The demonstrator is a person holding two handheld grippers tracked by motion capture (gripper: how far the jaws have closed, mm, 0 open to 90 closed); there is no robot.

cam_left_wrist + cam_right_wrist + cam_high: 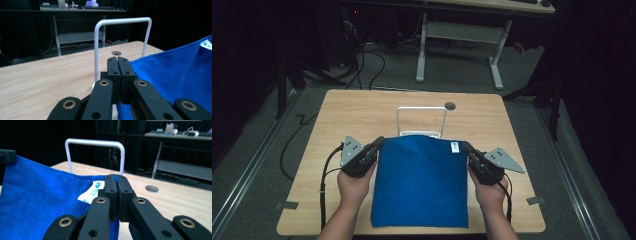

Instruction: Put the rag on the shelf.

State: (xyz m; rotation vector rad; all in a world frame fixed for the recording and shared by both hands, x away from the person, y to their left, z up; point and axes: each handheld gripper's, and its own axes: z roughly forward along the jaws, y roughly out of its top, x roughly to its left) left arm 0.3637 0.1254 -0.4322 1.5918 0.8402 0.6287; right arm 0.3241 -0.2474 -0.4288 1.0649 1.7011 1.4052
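Two grippers pinch blue towel (pixel 419 182) far corners: left gripper (pixel 377 145), right gripper (pixel 467 148), jaws pressed together. Towel spans table (pixel 342 115) centre, near edge draped; white rack (pixel 421 120) just behind.

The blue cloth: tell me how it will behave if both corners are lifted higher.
The blue terry-like cloth is probably floppy: it sags between the left tool and right tool, each shut on a far corner. Likely light, since thin jaws hold it. It may drape over the white wire rack behind it.
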